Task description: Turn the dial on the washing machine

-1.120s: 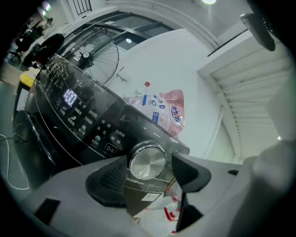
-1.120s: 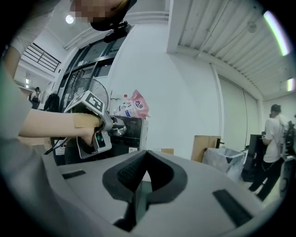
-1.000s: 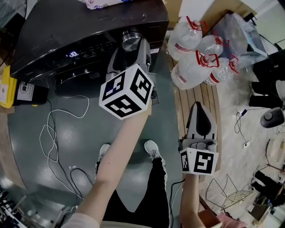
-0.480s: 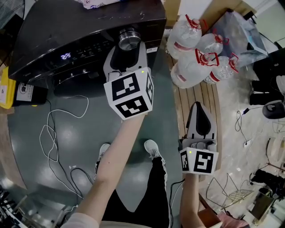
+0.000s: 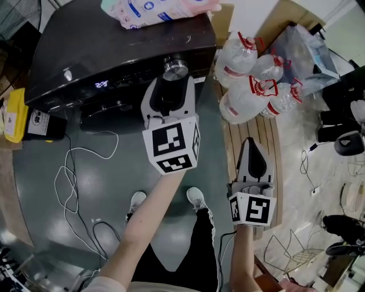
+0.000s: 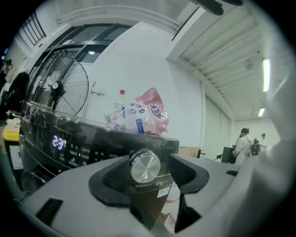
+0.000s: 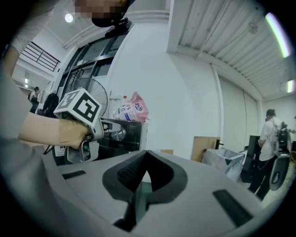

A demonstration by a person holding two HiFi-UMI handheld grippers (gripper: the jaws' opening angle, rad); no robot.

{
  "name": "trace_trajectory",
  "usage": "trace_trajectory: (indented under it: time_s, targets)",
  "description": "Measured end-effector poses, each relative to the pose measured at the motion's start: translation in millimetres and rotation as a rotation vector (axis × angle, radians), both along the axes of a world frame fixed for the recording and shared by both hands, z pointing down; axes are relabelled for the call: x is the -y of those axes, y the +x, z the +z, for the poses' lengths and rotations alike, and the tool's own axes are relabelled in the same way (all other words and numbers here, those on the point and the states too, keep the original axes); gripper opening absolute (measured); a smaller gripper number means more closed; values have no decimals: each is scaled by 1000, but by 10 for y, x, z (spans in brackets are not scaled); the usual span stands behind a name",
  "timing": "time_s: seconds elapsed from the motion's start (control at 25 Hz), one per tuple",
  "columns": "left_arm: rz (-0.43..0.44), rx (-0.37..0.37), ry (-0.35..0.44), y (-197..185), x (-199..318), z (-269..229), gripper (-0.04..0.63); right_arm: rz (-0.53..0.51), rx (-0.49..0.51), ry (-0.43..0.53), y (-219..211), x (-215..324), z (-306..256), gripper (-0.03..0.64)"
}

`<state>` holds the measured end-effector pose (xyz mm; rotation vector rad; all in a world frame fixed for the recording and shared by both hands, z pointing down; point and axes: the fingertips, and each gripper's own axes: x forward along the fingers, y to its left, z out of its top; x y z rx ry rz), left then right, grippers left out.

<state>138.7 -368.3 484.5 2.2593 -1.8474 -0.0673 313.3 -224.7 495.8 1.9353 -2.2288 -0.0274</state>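
Rolled since earlier, left claw (image 5: 173, 80), just narrowed yet spread, flanks the dial (image 6: 144, 165), its axis facing outward.

A glossy grey floor (image 5: 40, 188) carries loose white cables (image 5: 65, 185). Beside it, wooden slats (image 5: 242, 132) hold large water bottles (image 5: 245, 85). White walls (image 6: 152, 65) rise to a ribbed ceiling (image 6: 226, 51) with strip lights (image 6: 266, 74). A standing fan (image 6: 64, 85) is at the left.

In the head view, the top edge cuts the pink pack (image 5: 154, 8), the washing machine's (image 5: 114, 40) lit display (image 5: 101, 84) is unreadably small, and the left gripper (image 5: 171, 83) hides the panel below the dial (image 5: 175, 67).
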Motion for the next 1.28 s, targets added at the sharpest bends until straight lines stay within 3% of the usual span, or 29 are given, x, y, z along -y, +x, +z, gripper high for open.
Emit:
trace_trajectory:
  time_s: [0.2, 0.44, 0.52, 0.68, 0.84, 1.12, 1.28]
  targets:
    - [89, 83, 103, -275, -423, -749, 261, -33, 24, 51, -416, 31, -646, 5]
    - [144, 245, 266, -942, -1021, -2020, 238, -47, 40, 89, -1007, -121, -1617, 5]
    - [166, 284, 286, -1157, -1232, -2288, 213, -46, 46, 94, -1202, -208, -1876, 5]
    - [176, 278, 218, -1586, -1632, -2538, 112, -61, 15, 111, -1592, -396, -2300, 5]
    - [142, 286, 259, -1912, -1958, -2706, 11, -102, -6, 132, -1944, -621, -2515, 5]
    - [120, 330, 282, -2215, -2178, -2701, 0, -182, -39, 156, -2385, -844, -2583, 5]
    - [120, 307, 283, -2217, -2239, -2680, 0, -208, -55, 160, -2486, -880, -2588, 5]
